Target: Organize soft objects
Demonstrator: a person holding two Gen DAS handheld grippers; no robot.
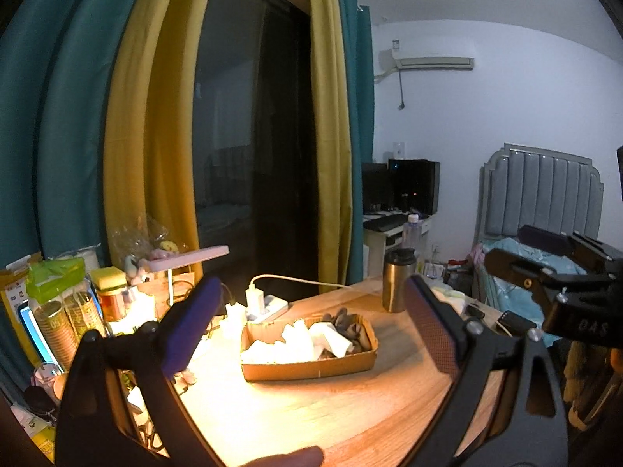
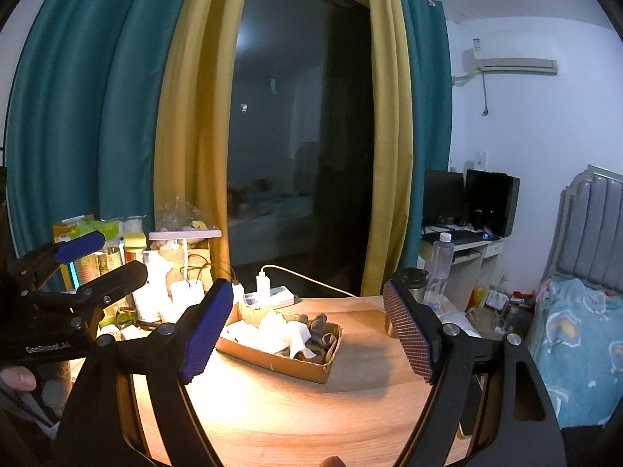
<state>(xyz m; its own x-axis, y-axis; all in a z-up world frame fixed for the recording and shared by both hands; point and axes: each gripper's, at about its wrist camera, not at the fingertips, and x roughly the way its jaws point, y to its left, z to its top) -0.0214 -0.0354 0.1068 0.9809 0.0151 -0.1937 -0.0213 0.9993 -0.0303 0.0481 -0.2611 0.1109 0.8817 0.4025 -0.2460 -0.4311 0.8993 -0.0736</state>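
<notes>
A shallow cardboard box (image 1: 311, 367) sits on the wooden table and holds white soft pieces (image 1: 296, 340) and dark rolled soft pieces (image 1: 350, 325). It also shows in the right wrist view (image 2: 272, 358), with white pieces (image 2: 272, 329) and dark pieces (image 2: 321, 330). My left gripper (image 1: 311, 323) is open and empty, held above the table before the box. My right gripper (image 2: 307, 323) is open and empty, also before the box. The right gripper shows at the right edge of the left wrist view (image 1: 553, 268); the left gripper shows at the left of the right wrist view (image 2: 101, 257).
A steel tumbler (image 1: 397, 280), a power strip with chargers (image 1: 264, 305) and a pink desk lamp (image 1: 187, 258) stand behind the box. Cans, jars and packets (image 1: 74, 311) crowd the table's left. A plastic bottle (image 2: 440, 268), a desk with monitors and a bed (image 2: 576, 330) lie right.
</notes>
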